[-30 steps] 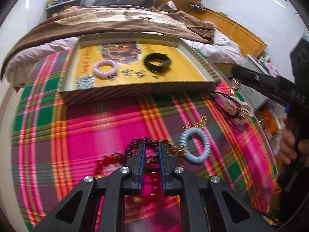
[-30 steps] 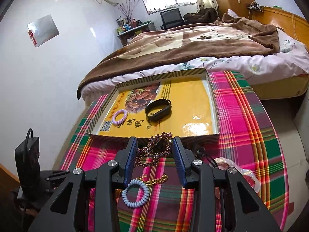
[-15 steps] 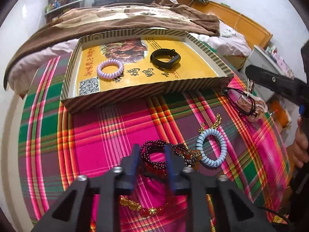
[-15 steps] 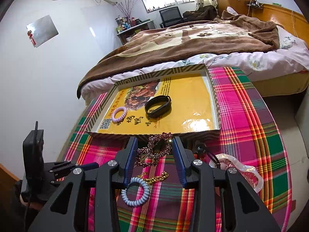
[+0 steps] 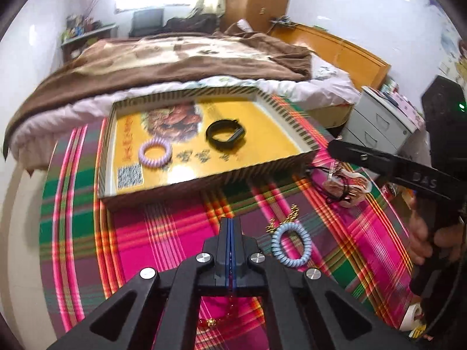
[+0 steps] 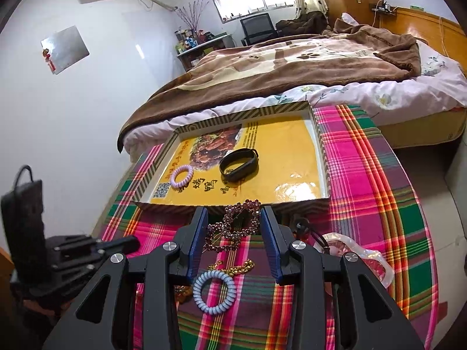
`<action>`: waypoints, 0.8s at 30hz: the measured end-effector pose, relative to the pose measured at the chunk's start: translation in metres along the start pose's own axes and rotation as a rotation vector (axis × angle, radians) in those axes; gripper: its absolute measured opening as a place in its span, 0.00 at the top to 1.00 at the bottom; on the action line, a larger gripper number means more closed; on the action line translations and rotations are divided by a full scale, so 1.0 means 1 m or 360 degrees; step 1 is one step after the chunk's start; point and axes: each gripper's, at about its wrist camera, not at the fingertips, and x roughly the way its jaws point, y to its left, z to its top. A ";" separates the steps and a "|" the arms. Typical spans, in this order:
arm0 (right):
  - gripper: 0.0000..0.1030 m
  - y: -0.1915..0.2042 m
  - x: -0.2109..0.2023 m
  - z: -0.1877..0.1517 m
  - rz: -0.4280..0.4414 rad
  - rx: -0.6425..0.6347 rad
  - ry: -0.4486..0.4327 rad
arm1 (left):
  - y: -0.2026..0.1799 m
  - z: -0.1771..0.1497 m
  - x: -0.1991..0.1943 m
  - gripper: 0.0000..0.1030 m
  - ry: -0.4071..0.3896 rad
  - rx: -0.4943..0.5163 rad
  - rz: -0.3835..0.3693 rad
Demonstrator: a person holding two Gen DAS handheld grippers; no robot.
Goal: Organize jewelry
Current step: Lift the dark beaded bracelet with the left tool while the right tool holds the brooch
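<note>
A yellow box lid lies on the plaid cloth and holds a purple spiral hair tie and a black wristband. My left gripper is shut, raised above the cloth; a red bead string with a gold bead hangs below its fingers. A blue spiral hair tie and a gold chain lie on the cloth. My right gripper is open around a purple rhinestone piece.
A clear plastic bag with black cords lies at the right of the cloth. A bed with a brown blanket stands behind the table. A grey drawer unit stands at the right.
My left gripper has shut and risen; the dark red bead bracelet that lay between its fingers is gone from the cloth, and a bead string hangs under it. My right gripper has hardly moved.
</note>
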 end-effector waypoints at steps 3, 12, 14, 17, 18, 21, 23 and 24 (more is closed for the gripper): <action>0.63 0.001 -0.002 -0.003 0.0010 0.0003 0.0001 | -0.005 -0.005 0.018 1.00 0.0120 0.0015 -0.0006; 0.63 -0.002 -0.005 -0.005 0.0006 0.0012 0.0001 | -0.020 -0.021 0.047 0.57 0.0269 0.0069 -0.0018; 0.63 -0.001 -0.006 -0.005 0.0011 0.0015 0.0000 | -0.019 -0.020 0.053 0.57 0.0300 0.0056 0.0009; 0.63 -0.001 -0.006 -0.006 0.0016 0.0014 0.0002 | -0.021 -0.022 0.058 0.63 0.0329 0.0071 0.0034; 0.63 -0.002 -0.006 -0.006 0.0016 0.0015 0.0001 | -0.022 -0.022 0.057 0.67 0.0327 0.0072 0.0028; 0.63 -0.003 -0.006 -0.007 0.0019 0.0025 0.0001 | -0.023 -0.020 0.054 0.92 0.0299 0.0069 0.0059; 0.63 -0.004 -0.007 -0.007 0.0019 0.0029 0.0001 | -0.023 -0.018 0.051 0.97 0.0282 0.0065 0.0047; 0.63 -0.004 -0.007 -0.008 0.0018 0.0029 0.0000 | -0.023 -0.017 0.050 0.97 0.0272 0.0056 0.0039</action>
